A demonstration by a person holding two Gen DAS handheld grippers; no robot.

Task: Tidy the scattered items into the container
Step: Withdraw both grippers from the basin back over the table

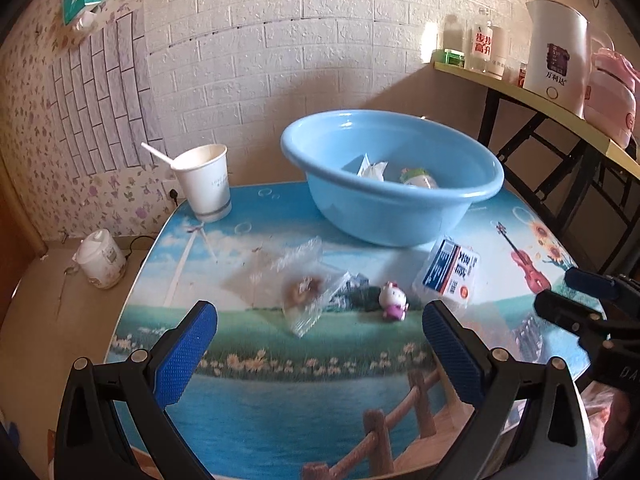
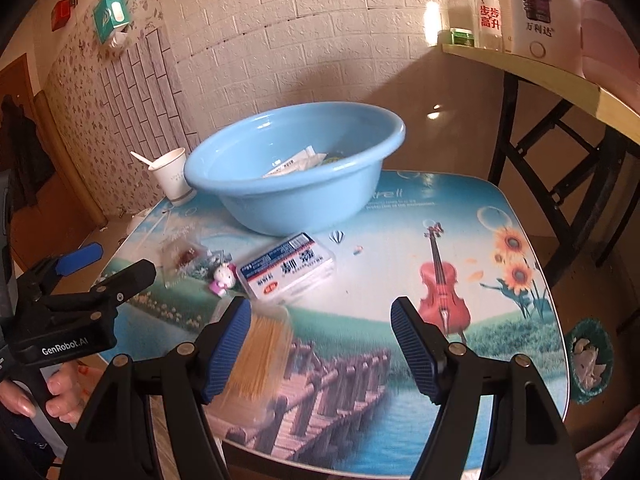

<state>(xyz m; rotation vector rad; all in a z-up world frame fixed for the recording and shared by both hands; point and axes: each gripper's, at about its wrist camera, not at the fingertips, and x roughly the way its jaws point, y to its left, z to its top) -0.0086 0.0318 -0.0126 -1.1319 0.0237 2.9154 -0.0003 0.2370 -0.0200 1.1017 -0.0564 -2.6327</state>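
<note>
A light blue basin (image 1: pixel 384 208) (image 2: pixel 296 200) stands at the back of the picture-printed table (image 1: pixel 280 412) (image 2: pixel 400 240) and holds some packets. In front of it lie a clear bag with a snack (image 1: pixel 300 292) (image 2: pixel 182 254), a small Hello Kitty figure (image 1: pixel 393 300) (image 2: pixel 223 278), a blue-and-white box (image 1: pixel 450 270) (image 2: pixel 288 266) and a clear box of toothpicks (image 2: pixel 260 352). My left gripper (image 1: pixel 320 352) is open above the front of the table, short of the bag. My right gripper (image 2: pixel 320 344) is open, its left finger beside the toothpick box.
A paper cup with a spoon (image 1: pixel 206 182) (image 2: pixel 172 176) stands at the table's back left. A yellow shelf (image 1: pixel 532 100) with a white kettle (image 1: pixel 556 56) and bottles is at the right. A white cooker (image 1: pixel 100 258) sits on the floor at left.
</note>
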